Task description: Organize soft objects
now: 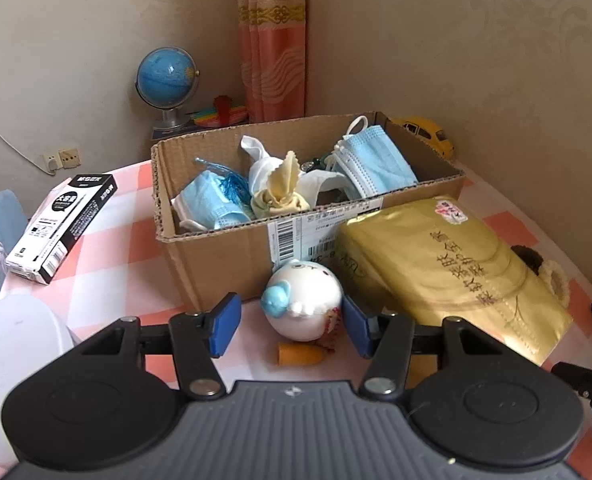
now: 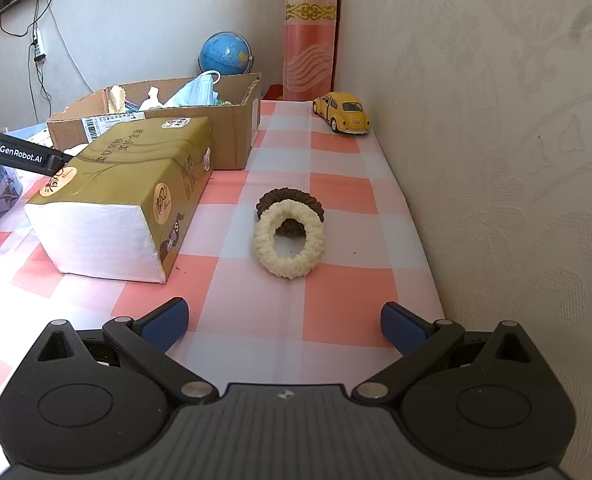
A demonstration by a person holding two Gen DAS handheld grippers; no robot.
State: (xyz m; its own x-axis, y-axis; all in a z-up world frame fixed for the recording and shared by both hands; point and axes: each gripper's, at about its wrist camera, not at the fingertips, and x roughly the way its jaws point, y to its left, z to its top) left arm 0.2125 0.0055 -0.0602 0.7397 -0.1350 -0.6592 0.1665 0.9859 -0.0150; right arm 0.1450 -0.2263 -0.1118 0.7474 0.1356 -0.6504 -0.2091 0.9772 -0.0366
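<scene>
A cardboard box [image 1: 232, 248] on the checked table holds blue face masks [image 1: 371, 160], white cloth and a yellow cloth [image 1: 282, 192]. A white and blue plush toy [image 1: 301, 300] lies in front of the box. My left gripper [image 1: 292, 326] is open with its pads on either side of the toy, the right pad close to it. In the right wrist view a cream scrunchie [image 2: 290, 240] overlaps a brown scrunchie [image 2: 292, 200] on the table. My right gripper [image 2: 284, 324] is open and empty, a little short of them. The box also shows there [image 2: 232, 136].
A gold tissue pack [image 1: 455, 268] [image 2: 124, 196] lies right of the toy, beside the box. A black and white pen box [image 1: 62, 228] and a white container [image 1: 20, 344] sit left. A yellow toy car [image 2: 341, 112] and a globe [image 2: 224, 54] stand near the wall.
</scene>
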